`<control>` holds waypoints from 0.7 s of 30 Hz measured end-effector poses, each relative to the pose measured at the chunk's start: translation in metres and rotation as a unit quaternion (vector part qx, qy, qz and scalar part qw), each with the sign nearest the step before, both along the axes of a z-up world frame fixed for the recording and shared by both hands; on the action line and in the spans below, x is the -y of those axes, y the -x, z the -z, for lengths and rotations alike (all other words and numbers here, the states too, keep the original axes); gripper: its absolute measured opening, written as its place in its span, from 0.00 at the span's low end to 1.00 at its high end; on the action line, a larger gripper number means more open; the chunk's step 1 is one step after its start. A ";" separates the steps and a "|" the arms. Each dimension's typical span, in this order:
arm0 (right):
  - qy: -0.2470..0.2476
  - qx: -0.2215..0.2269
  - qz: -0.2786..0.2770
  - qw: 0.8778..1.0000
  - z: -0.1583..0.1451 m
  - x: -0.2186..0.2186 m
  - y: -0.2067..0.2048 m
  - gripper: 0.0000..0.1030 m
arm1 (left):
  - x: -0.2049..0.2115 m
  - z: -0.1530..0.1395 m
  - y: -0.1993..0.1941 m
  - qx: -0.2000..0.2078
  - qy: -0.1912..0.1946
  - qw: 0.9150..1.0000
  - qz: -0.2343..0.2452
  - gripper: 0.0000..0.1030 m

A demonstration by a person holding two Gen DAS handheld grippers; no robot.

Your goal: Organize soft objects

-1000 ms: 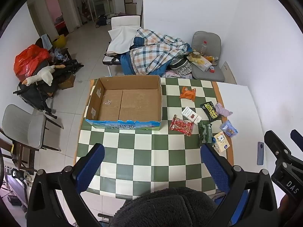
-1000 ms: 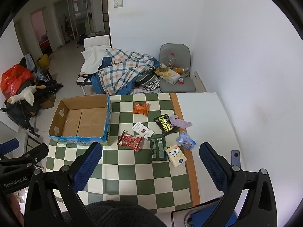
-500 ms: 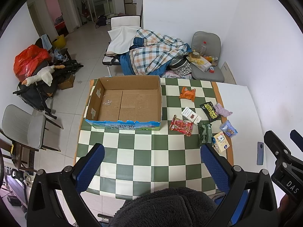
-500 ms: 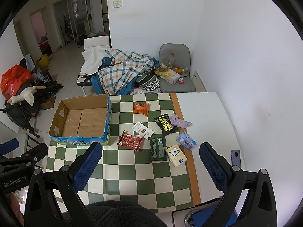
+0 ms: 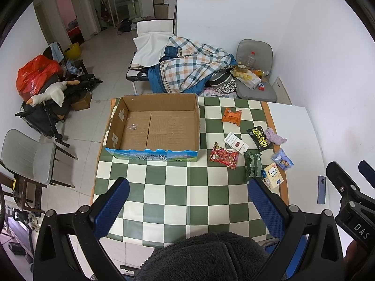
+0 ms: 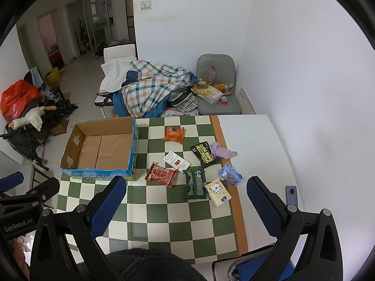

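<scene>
Both the left tool (image 5: 187,207) and right tool (image 6: 186,205) hang wide apart, gripping nothing, above the desk (image 5: 164,196). Snack packets (image 6: 160,174) lie scattered right of the bare cardboard box (image 5: 152,126).

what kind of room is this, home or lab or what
Most likely a lived-in home, perhaps a dining corner. A checked table holds snacks and a box, a plaid quilt is heaped on a chair behind, and a plush goose lies on clutter.
</scene>
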State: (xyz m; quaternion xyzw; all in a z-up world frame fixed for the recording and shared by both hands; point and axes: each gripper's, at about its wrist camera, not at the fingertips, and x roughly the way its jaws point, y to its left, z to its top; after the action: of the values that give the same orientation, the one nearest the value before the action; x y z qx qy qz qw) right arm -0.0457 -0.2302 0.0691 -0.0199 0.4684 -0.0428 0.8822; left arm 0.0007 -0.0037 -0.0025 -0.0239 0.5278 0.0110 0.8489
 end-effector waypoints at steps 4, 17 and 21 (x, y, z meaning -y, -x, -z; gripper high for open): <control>0.001 0.002 0.001 1.000 0.000 0.000 0.000 1.00 | 0.001 0.000 0.000 0.001 0.001 1.000 -0.001 1.00; 0.000 0.000 0.001 1.000 0.001 0.000 -0.002 1.00 | 0.000 0.000 0.000 0.001 0.001 1.000 0.000 1.00; 0.001 0.002 0.001 1.000 0.001 -0.001 -0.002 1.00 | 0.000 0.000 0.001 0.002 0.002 1.000 0.000 1.00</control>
State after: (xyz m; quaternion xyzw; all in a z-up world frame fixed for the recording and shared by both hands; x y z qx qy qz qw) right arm -0.0439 -0.2295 0.0684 -0.0203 0.4667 -0.0437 0.8831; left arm 0.0002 -0.0033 -0.0024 -0.0254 0.5266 0.0097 0.8497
